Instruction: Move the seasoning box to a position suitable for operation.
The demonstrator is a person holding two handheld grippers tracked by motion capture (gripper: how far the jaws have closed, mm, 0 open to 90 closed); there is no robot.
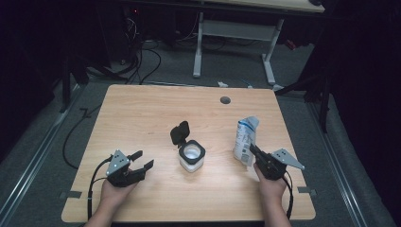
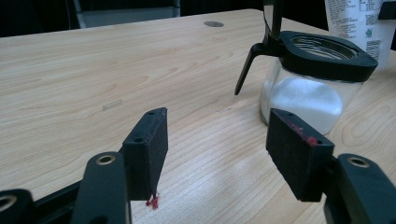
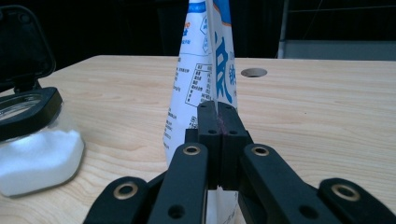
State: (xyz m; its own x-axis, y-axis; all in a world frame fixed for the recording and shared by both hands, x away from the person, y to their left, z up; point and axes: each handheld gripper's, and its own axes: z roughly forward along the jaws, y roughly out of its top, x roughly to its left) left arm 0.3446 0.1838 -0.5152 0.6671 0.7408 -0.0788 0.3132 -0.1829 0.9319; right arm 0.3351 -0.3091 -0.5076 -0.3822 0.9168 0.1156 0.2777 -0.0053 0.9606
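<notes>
Gripping a white and blue printed pouch [image 1: 246, 140] by its edge, the right gripper [image 1: 253, 150] has its jaws pressed flat together on the thin film, with the pouch standing upright on the wooden table [image 1: 142, 118]. From above, the pouch rises just ahead of that gripper, and a glass jar [image 1: 192, 157] with a black collar stands between the two tools, nearer the right one's inner side.

The right gripper view adds detail the overhead camera cannot give: the pouch [image 3: 205, 79] sits pinched along a seam directly between the pads, its printed panel running up past the top of the frame, and the jar [image 3: 35, 149] stands off to the side, holding a white granular fill. The hinged black lid [image 3: 21, 44] is raised behind the jar's mouth.

The left gripper [image 1: 142, 161] rests low near the table's near edge, jaws spread apart with nothing between them. Its own view shows the two pads [image 2: 154, 149] wide of each other over bare wood, red marks on their edges, and the jar [image 2: 313, 88] just ahead and to one side, its lid strut [image 2: 250, 65] angled down toward the table. The pouch's lower part [image 2: 357, 23] shows behind the jar.

A round grommet hole [image 1: 225, 100] lies in the table well beyond both tools. On the floor past the table stand a white desk frame [image 1: 234, 42] and loose cables [image 1: 142, 66]. Nothing lies between the open left jaws and the jar.
</notes>
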